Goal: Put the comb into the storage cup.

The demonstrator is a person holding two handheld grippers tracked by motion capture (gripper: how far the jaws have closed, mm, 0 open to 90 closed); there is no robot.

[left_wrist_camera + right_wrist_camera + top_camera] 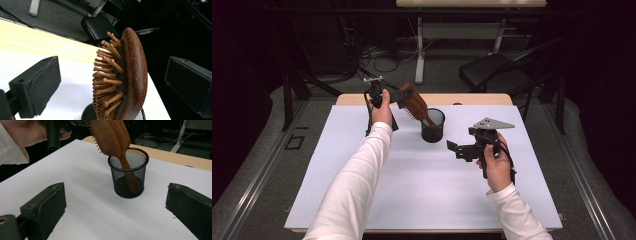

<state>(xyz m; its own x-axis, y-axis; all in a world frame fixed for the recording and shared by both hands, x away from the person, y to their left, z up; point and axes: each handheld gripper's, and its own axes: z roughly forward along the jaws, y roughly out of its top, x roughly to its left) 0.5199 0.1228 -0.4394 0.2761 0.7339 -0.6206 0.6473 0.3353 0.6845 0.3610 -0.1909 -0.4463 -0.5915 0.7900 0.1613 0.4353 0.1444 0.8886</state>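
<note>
Your white table cover [422, 185] carries no print or label that can be read, and on it stands one black mesh cup [128, 173] near its far middle. One wooden hairbrush [111, 136] leans with its handle inside that cup, its head tilted up towards your left gripper [398, 95], whose jaws stand spread either side of the head without touching it. Your right gripper [454, 147] hangs open and empty just right of the cup.

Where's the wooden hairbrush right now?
The wooden hairbrush stands handle-down in the black mesh cup at the table's far middle, its head leaning left between the open jaws of the left gripper.
</note>
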